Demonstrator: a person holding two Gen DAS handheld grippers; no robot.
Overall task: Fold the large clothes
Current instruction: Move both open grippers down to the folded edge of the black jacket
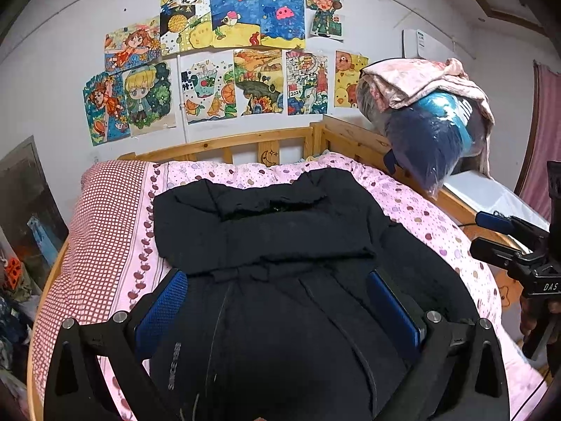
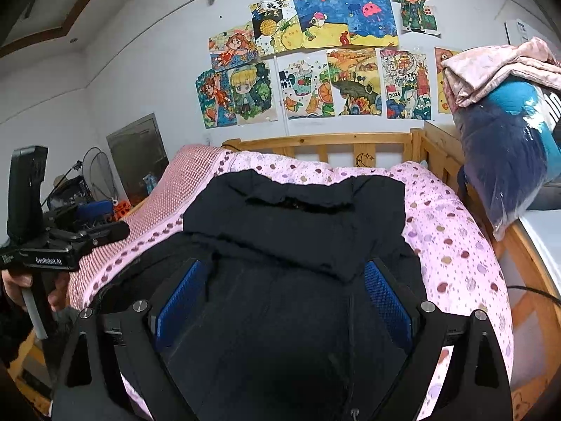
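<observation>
A: Where is the coat?

B: The black coat (image 1: 266,245) lies flat on the pink spotted quilt (image 1: 413,210) of a wooden bed (image 1: 217,145). Its far part is folded over into a thick band across the middle, and the near part runs down toward both cameras.

A: And the 2 tongs?

B: The left tongs (image 1: 277,305) are spread wide, 1 blue pad (image 1: 161,310) on each side of the coat's near part, with dark cloth filling the space between them. The pads close on nothing. The right tongs (image 2: 285,301) stand the same way, wide apart over the coat, with blue pads (image 2: 387,301) on either side and nothing pinched.

A: Do they touch the cloth?

B: I cannot tell; the pads look close above it or resting on it.

A: Can each see the other?

B: Yes. The left camera catches the right tool at its right edge, and the right camera shows the left tool at its left edge, with a hand (image 2: 21,289) gripping the handle.

A: What else is around?

B: Children's drawings (image 1: 224,56) cover the white wall behind the bed, and a bagged blue bundle (image 1: 434,137) sits on the rail at the right, with a pink cloth (image 1: 420,80) draped over it.
</observation>
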